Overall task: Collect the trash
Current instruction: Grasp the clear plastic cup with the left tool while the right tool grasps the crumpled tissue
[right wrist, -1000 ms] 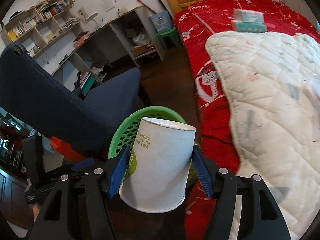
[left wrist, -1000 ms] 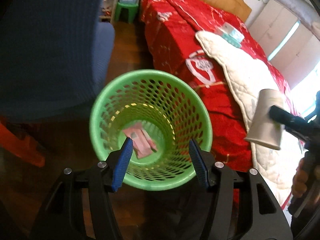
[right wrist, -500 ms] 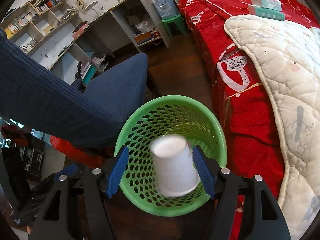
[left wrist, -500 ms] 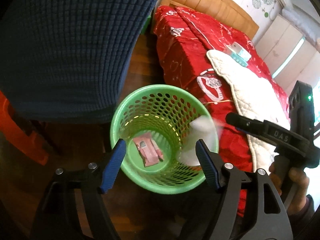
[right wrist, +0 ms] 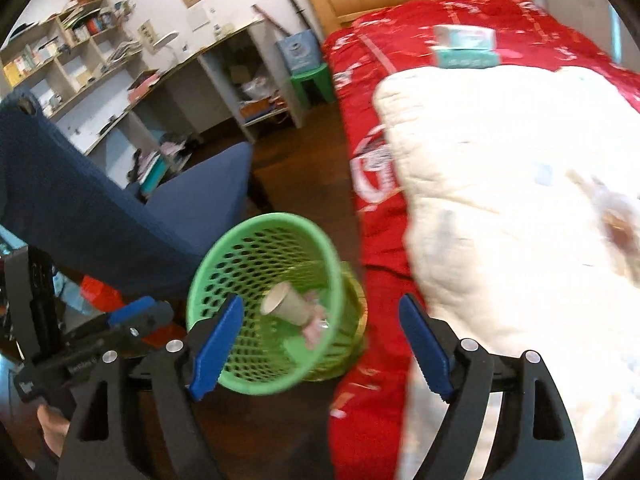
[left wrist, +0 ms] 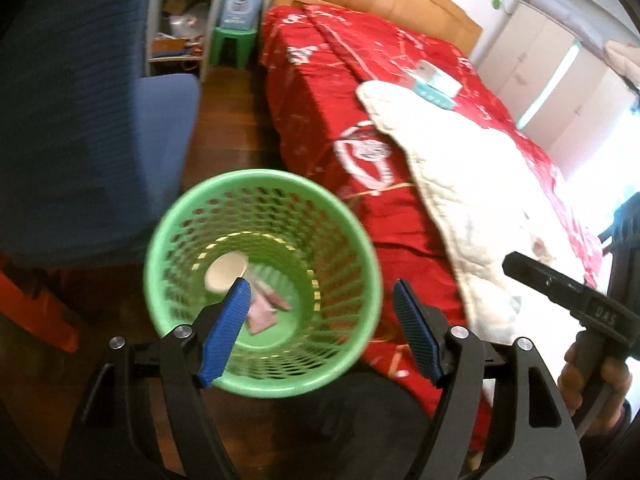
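While bed (left wrist: 360,92) with red cover fills the right side, a blue chair (left wrist: 80,120) stands left; green basket (left wrist: 264,280) sits on the floor between them, touching the bed side; cup (right wrist: 286,304) lies tilted inside the basket on a pink wrapper (left wrist: 264,312); left gripper (left wrist: 320,332) spread wide, nothing between; right gripper (right wrist: 320,340) empty, jaws opening.

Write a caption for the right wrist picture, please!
Paper cup lies in the green basket beside the red bed, right gripper opening, empty.
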A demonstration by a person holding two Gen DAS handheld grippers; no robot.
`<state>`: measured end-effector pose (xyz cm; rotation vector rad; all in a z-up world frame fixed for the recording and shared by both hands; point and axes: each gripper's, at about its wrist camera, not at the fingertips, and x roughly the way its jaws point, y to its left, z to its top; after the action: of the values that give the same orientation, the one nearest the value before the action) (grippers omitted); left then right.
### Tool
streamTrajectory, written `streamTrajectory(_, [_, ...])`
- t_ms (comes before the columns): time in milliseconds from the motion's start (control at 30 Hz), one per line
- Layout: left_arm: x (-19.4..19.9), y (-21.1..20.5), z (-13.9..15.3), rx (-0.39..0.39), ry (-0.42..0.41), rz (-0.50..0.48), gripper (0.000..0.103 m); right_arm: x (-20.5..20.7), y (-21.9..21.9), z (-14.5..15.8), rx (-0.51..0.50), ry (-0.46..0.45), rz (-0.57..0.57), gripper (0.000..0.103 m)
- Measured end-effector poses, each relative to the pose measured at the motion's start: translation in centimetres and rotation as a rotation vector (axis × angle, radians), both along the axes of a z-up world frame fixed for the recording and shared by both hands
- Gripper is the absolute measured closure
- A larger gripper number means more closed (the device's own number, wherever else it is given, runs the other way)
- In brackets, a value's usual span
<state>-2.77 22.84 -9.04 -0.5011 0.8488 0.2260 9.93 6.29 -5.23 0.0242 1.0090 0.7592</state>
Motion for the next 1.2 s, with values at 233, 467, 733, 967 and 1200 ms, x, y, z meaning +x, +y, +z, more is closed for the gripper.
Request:
streamTrajectory(233, [3.2,-4.0,0.9,0.003,-0.008,-0.084,0.027,1.5,-8.3,0.5,-0.040,-0.032,-0.150,0.025])
streamTrajectory(467, [6.6,-8.1,1.5,0.021,-0.009,-0.173,0.027,3.6,-16.6,0.7,-0.075,-0.049,-0.312,0.025])
streamTrajectory(733, [11.1,-12.6,2.2,0.040,-0.034,-0.283,0.027,6.0,-22.2,0.5,-0.118,-0.069,-0.403,0.029])
streamTrajectory(967, [16.4,-17.4,2.5,0.068,-0.044,-0.406,0.029,7.7,-25.0,-0.7,-0.155,-0.053,-0.439,0.032])
streamTrajectory(1200, [20.6,-21.9,1.9,0.105,-0.044,-0.516,0.037,8.6,-26.4,-1.6,-0.185,-0.047,-0.438,0.032])
